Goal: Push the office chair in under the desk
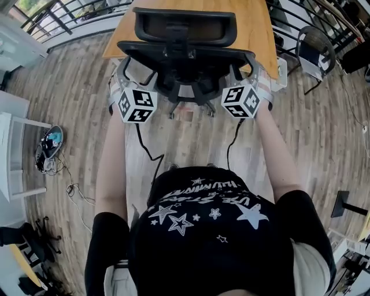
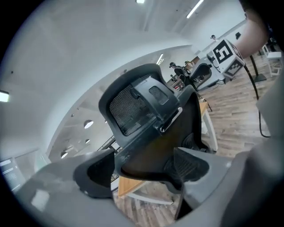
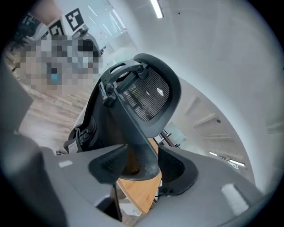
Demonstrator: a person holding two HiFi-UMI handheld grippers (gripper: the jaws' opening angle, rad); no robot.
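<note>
A black office chair with a mesh headrest stands at the wooden desk, its back towards me. My left gripper sits at the backrest's left edge and my right gripper at its right edge. In the left gripper view the chair's backrest edge lies between the jaws of the left gripper, with both pads against it. In the right gripper view the backrest frame is pinched between the pads of the right gripper. The desk top shows just beyond the jaws.
A second dark chair stands at the right of the desk. White furniture and a heap of cables with a small device lie on the wood floor at the left. A railing runs behind the desk.
</note>
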